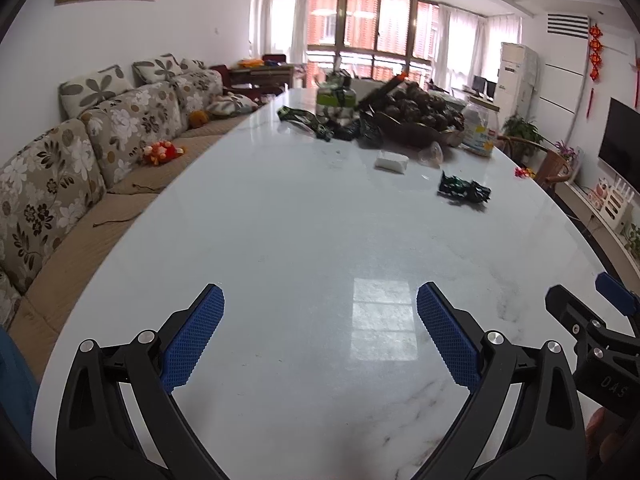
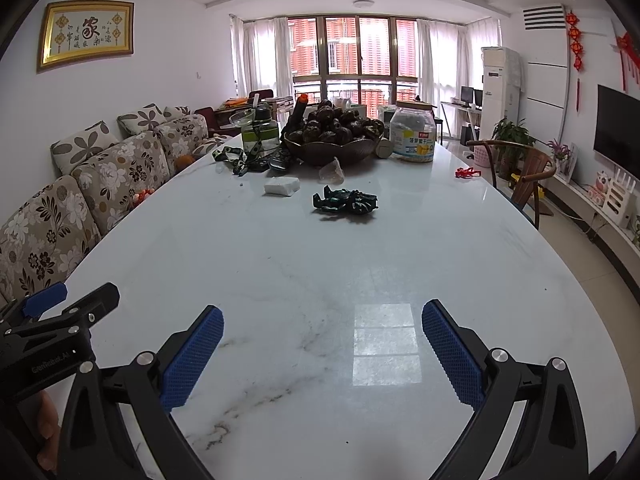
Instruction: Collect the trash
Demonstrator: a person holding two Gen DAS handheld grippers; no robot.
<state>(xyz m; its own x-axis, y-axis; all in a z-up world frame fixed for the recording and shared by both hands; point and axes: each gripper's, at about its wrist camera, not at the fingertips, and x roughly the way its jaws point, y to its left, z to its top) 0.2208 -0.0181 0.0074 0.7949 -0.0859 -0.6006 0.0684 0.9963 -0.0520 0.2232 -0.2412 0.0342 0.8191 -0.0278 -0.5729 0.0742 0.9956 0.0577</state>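
Left gripper (image 1: pixel 320 328) jaws spread wide, nothing btwn the blue pads (image 1: pixel 196 338). Right gripper (image 2: pixel 322 344) same, wide apart and empty, both low over white marble table (image 2: pixel 280 264). Well ahead of right fingers, slightly right of centre: crumpled dark green wrapper (image 2: pixel 345 201). Just past it white packet (image 2: pixel 282 186), clear wrapper (image 2: pixel 331 172), then bowl (image 2: pixel 332 148) w/ dark fruit. More green wrappers (image 1: pixel 308 120) far ahead-left, by bottle (image 2: pixel 260 132).
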